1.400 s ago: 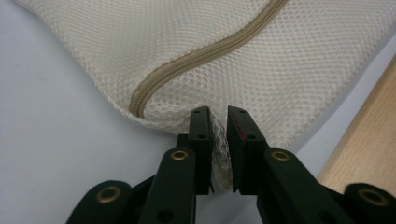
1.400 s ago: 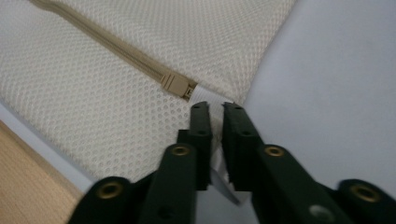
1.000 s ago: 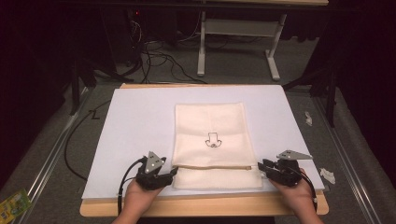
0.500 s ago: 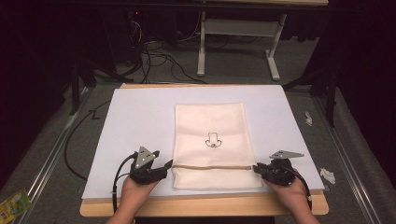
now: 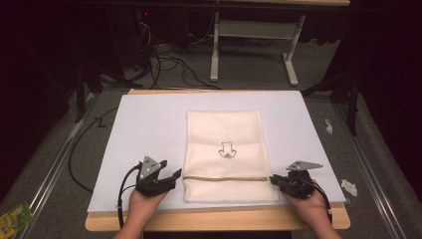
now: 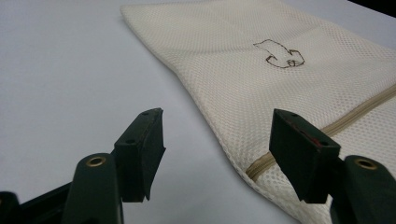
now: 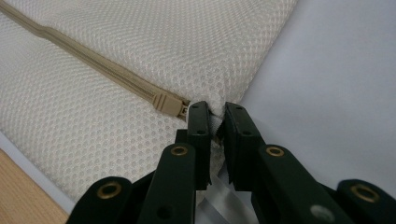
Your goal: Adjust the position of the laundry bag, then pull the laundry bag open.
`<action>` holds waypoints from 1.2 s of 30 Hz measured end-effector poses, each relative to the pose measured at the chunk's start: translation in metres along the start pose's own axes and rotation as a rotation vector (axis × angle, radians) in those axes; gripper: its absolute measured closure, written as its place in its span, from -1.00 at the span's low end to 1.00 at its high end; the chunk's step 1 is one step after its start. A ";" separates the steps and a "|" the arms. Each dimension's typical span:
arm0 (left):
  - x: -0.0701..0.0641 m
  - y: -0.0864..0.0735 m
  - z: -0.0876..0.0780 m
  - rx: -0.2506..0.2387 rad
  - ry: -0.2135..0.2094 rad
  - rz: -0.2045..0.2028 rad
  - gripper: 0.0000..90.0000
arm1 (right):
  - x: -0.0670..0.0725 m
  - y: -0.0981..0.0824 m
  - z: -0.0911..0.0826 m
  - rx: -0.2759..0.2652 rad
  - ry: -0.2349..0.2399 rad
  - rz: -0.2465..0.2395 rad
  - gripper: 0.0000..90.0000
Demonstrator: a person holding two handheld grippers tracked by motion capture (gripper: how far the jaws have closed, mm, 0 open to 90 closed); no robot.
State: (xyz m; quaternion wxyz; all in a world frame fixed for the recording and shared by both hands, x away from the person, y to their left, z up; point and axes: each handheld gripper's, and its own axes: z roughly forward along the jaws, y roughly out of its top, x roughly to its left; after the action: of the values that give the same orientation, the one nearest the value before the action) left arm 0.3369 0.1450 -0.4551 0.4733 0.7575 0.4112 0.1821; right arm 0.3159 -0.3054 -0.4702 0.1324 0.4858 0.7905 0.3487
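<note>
The room was dark, and a wooden table (image 5: 214, 221) stood in it with a big white sheet (image 5: 149, 124) spread over the top. In the middle of the sheet, closer to the person, lay a cream mesh bag (image 5: 224, 132), flat. It had a small dark drawing (image 5: 227, 150) sewn on it and a tan zipper (image 5: 226, 179) running across near the front edge.

The right gripper (image 5: 276, 180) was at the right end of the zipper. Its two black jaws were pressed together on the bag's edge, with a bit of mesh caught between them, just beside the zipper's tan end piece (image 7: 166, 103). The person's right hand (image 5: 308, 204) held it.

The left gripper (image 5: 173, 175) sat just beside the bag's left edge, by the other end of the zipper. Its jaws were spread wide and held nothing. The left hand (image 5: 145, 205) held it, and a black cable (image 5: 121, 196) hung from it.

On the floor behind the table were more cables (image 5: 164, 55) and a grey metal stand (image 5: 254, 37).
</note>
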 end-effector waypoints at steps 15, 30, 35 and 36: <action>-0.044 0.022 0.033 0.003 -0.096 0.049 -0.24 | 0.004 0.002 -0.017 -0.098 0.003 -0.005 0.88; -0.131 0.028 0.088 0.085 -0.349 0.134 0.17 | 0.011 0.001 -0.024 -0.129 -0.017 -0.048 0.88; -0.161 0.038 0.111 0.089 -0.393 0.132 0.28 | 0.010 0.002 -0.026 -0.146 -0.007 -0.042 0.89; -0.161 0.038 0.111 0.089 -0.393 0.132 0.32 | 0.010 0.002 -0.026 -0.146 -0.007 -0.042 0.89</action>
State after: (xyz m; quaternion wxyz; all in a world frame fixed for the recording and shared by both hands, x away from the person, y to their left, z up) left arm 0.3318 -0.0536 -0.4578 0.4973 0.8240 0.2680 0.0430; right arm 0.2982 -0.3068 -0.4489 0.1776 0.4594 0.7725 0.4007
